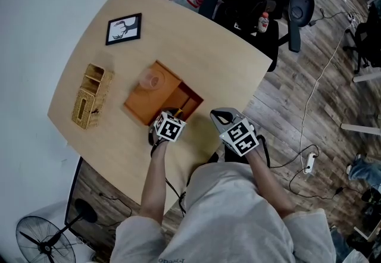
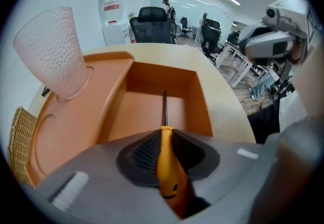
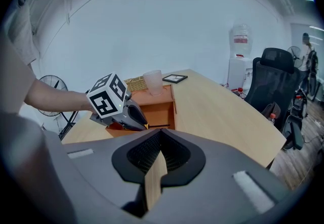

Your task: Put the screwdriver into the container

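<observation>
Pale wood tabletop (image 1: 202,47) fills the scene, with office chairs beyond its far edge. An orange container (image 2: 200,101) lies near the person, a frosted cup (image 2: 53,50) standing on its raised left part and a wicker box (image 1: 90,96) further left.

The left gripper (image 2: 163,139) is clenched on the orange handle of the screwdriver (image 2: 169,172), pointing steeply down. The dark shaft reaches out over the sunken right compartment. Whether the tip touches its floor cannot be told.

The right gripper (image 3: 159,139) hangs near the right of the container, jaws together on nothing, taking no part.

This looks like the placing step, nearly done: the tool is lined up over the compartment but not yet let go. The next move likely calls for lowering the handle inside the walls, opening the jaws and lifting clear without catching the rim or cup.
</observation>
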